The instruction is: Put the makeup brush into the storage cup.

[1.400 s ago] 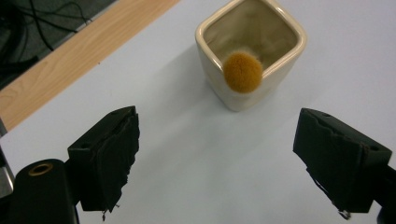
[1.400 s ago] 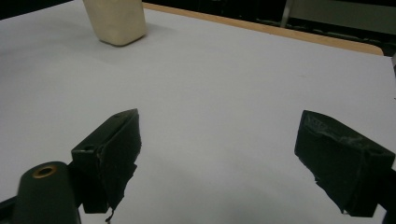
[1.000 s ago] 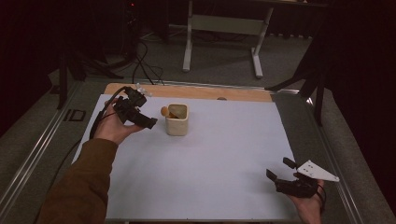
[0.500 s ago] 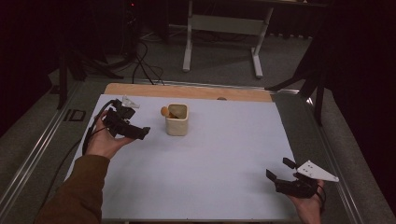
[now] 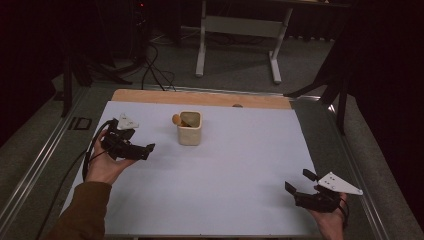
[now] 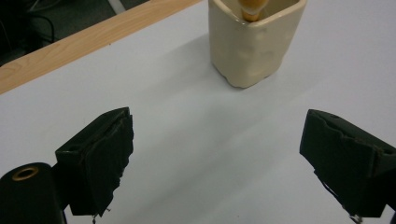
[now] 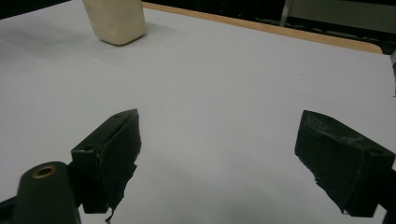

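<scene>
1. Cream ceramic cup (image 5: 190, 129) with rounded square walls stands upright on the white desk (image 5: 230, 165) top, toward the far side, a bit left of centre, near the wooden edge strip (image 5: 200, 98).
2. Inside the cup a small orange-brown wooden piece (image 5: 176, 119) sticks up at the left rim; its lower part is hidden by the wall.
3. Your left tool (image 5: 149, 150) is held just above the desk, left of the cup and nearer to you, apart from it, not touching.
4. Left tool jaws spread wide, nothing between them. In the left gripper view the cup (image 6: 254, 39) sits ahead, between the two black jaws and well past them, with bare white desk (image 6: 205, 154) in the gap.
5. Your left hand (image 5: 102, 162) wraps the tool body from below; a brown sleeve (image 5: 82, 210) comes in from the bottom left. The grey three-cornered plate (image 5: 127, 121) sits on top.
6. Your right tool (image 5: 299, 182) is at the near right corner of the desk, well apart from the cup, low over the surface.
7. Right tool jaws also spread wide, gripping nothing. In the right gripper view the cup (image 7: 116, 21) shows at the far upper left, off the jaws' line.
8. Right hand (image 5: 330, 222) holds the tool from below at the desk's near edge.
9. A white metal stand (image 5: 240, 30) and black cables (image 5: 155, 75) lie on the floor beyond the desk.
</scene>
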Motion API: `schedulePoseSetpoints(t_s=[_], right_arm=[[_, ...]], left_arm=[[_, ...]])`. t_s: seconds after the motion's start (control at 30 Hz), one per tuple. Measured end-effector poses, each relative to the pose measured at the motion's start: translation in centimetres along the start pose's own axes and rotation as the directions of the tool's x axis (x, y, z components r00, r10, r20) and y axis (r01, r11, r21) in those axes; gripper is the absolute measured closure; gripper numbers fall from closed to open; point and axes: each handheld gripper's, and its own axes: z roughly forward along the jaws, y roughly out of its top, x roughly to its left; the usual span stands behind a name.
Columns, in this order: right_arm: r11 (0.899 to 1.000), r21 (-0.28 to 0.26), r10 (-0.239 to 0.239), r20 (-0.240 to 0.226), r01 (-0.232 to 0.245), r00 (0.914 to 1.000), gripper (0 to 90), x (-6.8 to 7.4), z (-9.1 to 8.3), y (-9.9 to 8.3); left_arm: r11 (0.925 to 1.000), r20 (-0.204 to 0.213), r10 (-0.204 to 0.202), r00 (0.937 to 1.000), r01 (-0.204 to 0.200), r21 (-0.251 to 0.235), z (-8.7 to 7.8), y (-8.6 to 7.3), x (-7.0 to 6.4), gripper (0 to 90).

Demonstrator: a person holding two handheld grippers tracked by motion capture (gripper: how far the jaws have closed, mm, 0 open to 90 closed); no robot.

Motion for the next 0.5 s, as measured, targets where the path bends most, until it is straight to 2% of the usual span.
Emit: schedulePoseSetpoints(t_s=[0.13, 0.5], right_arm=[[1.0, 0.0, 0.002, 0.0, -0.002, 1.0, 13.8, 0.0, 0.0, 0.0], [1.0, 0.0, 0.004, 0.003, -0.004, 1.0, 13.8, 0.0, -0.1, -0.1]], left_arm=[[0.9994, 0.02, -0.015, 0.9997, 0.016, -0.03, 0.1, -1.1, -0.2, 9.9], [0.995, 0.017, -0.05, 0.9986, 0.051, -0.086, 0.5, -4.4, -0.9, 9.0]])
